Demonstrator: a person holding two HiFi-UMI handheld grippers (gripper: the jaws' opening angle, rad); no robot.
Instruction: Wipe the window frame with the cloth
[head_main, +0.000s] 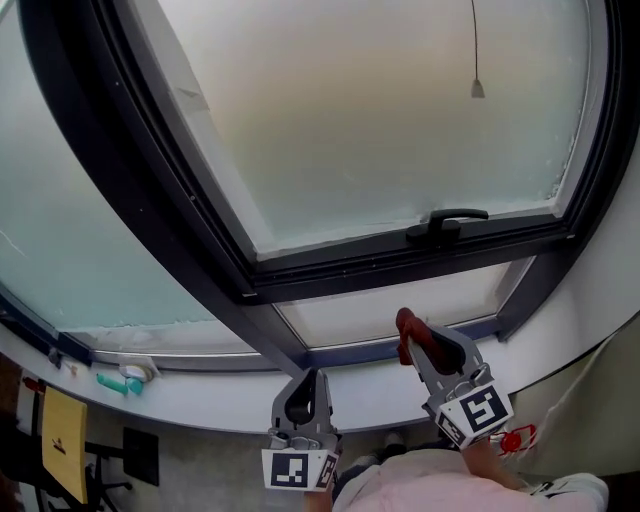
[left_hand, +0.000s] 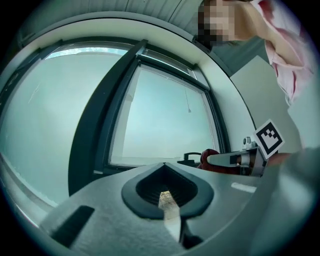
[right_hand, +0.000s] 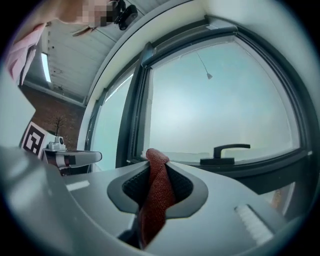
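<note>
One woven red cloth (right_hand: 156, 195), pinched in right claw (right_hand: 157, 172), left claw (left_hand: 164, 186) closed, dark window frame (head_main: 400, 262)

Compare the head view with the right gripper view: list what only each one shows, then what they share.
Head view only: a teal item lying on the sill at the left, and the marker cube on the right gripper.
Right gripper view only: a ceiling light strip, a brick wall, and a close look at the red cloth clamped between that gripper's jaws.
Both: the cloth, the black window handle, the dark window frame, the hanging cord and the left gripper.
</note>
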